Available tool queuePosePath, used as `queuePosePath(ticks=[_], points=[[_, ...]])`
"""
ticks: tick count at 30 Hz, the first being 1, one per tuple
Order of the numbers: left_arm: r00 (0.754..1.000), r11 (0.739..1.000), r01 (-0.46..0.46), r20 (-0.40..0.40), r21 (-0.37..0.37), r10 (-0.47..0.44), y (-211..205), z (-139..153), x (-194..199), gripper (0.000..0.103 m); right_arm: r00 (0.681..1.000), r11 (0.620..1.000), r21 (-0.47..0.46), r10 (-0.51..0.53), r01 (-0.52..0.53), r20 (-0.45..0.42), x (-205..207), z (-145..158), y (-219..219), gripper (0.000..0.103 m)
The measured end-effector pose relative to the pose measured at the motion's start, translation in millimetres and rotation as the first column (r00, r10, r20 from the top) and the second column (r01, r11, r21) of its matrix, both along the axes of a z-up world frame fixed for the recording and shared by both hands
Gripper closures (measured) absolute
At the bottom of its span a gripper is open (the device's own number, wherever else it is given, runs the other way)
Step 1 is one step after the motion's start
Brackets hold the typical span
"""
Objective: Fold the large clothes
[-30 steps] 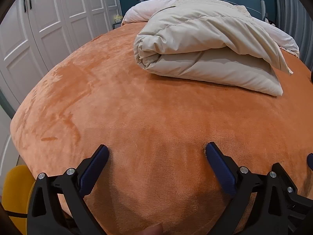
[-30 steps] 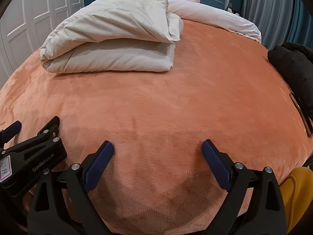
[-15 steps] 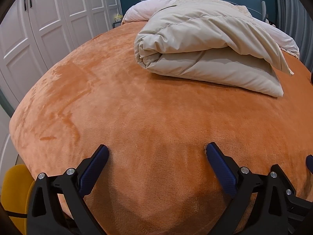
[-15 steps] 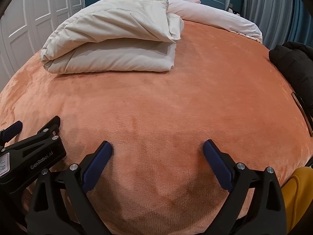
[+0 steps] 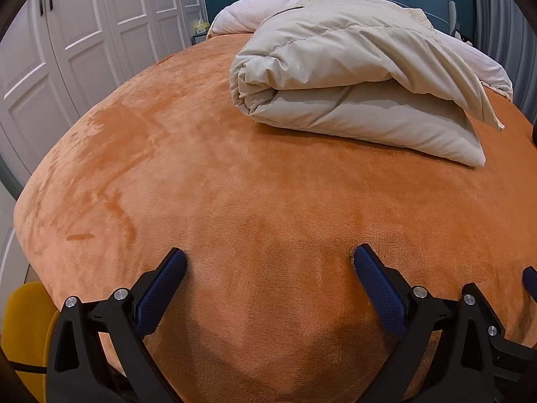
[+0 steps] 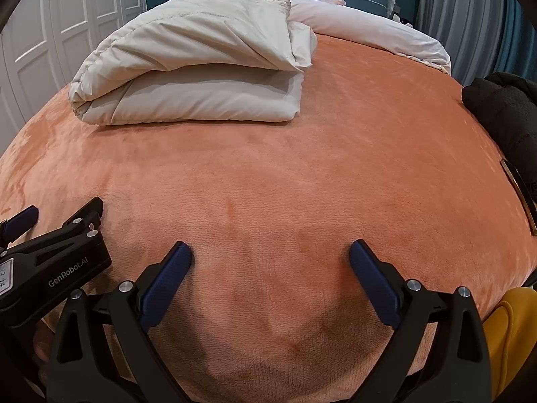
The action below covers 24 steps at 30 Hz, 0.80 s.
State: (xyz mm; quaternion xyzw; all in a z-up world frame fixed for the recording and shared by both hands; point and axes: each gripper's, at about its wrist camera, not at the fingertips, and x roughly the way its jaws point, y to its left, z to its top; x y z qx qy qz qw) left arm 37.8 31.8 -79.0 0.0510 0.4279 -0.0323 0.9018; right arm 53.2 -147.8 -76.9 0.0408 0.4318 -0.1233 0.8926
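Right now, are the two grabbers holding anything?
No, nothing is held. The left gripper and right gripper are both open over the orange bedspread. The black garment lies untouched at the bed's right edge.

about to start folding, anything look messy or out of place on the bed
Mostly tidy. The beige duvet is folded loosely, its top layer slumped askew. A black garment lies bunched at the orange blanket's right edge. Both the left gripper and right gripper are open, empty.
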Motion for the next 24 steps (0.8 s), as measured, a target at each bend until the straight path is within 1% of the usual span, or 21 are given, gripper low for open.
queuePosePath(ticks=[20,24], points=[[1.000,1.000,0.005,-0.011,0.002,-0.005,1.0,-0.8,2.1,0.005,1.000,1.000,-0.011,0.009,-0.009,-0.005,0.9,-1.2,-0.8,0.008],[1.000,1.000,0.004,-0.023,0.003,-0.004,0.3,0.7,2.9,0.005,1.000,1.000,-0.008,0.005,-0.006,-0.020,2.3,1.2,-0.8,0.008]])
